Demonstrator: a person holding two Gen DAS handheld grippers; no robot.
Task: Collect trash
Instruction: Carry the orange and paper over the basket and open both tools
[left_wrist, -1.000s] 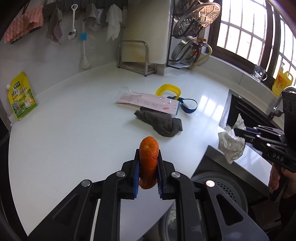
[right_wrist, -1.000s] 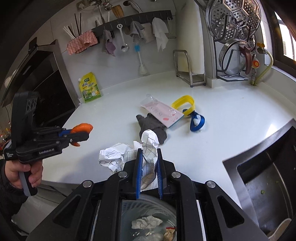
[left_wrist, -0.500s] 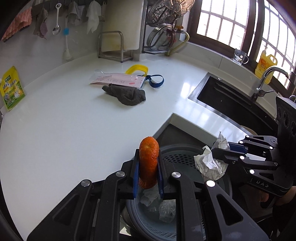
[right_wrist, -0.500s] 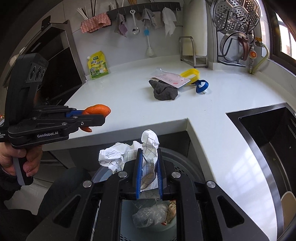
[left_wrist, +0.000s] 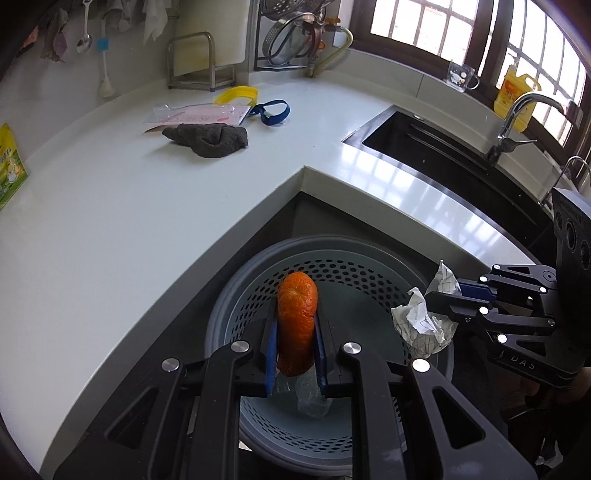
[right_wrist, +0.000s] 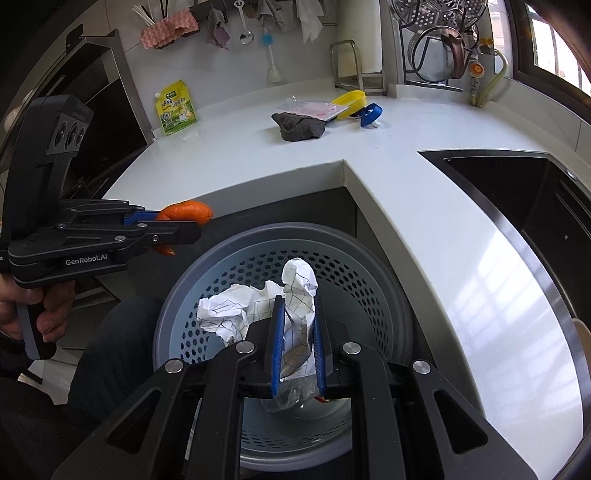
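My left gripper (left_wrist: 295, 321) is shut on an orange peel (left_wrist: 296, 321) and holds it over the grey perforated trash bin (left_wrist: 369, 254). My right gripper (right_wrist: 297, 317) is shut on a crumpled checked paper (right_wrist: 236, 314) and holds it over the same bin (right_wrist: 384, 295). The right gripper with its paper (left_wrist: 421, 325) shows at the right of the left wrist view. The left gripper with the peel (right_wrist: 184, 214) shows at the left of the right wrist view, above the bin's left rim. Clear plastic trash (left_wrist: 314, 400) lies in the bin's bottom.
The bin stands below the inner corner of the white counter (left_wrist: 147, 221). On the counter lie a grey rag (left_wrist: 210, 138), a pink-white packet (left_wrist: 199, 114), a yellow ring (left_wrist: 238, 94) and a blue strap (left_wrist: 271, 110). A sink (left_wrist: 443, 158) is at the right.
Both grippers have drawn back from the counter and moved down over the bin, each still holding its item. The bin now fills the lower middle of both views.
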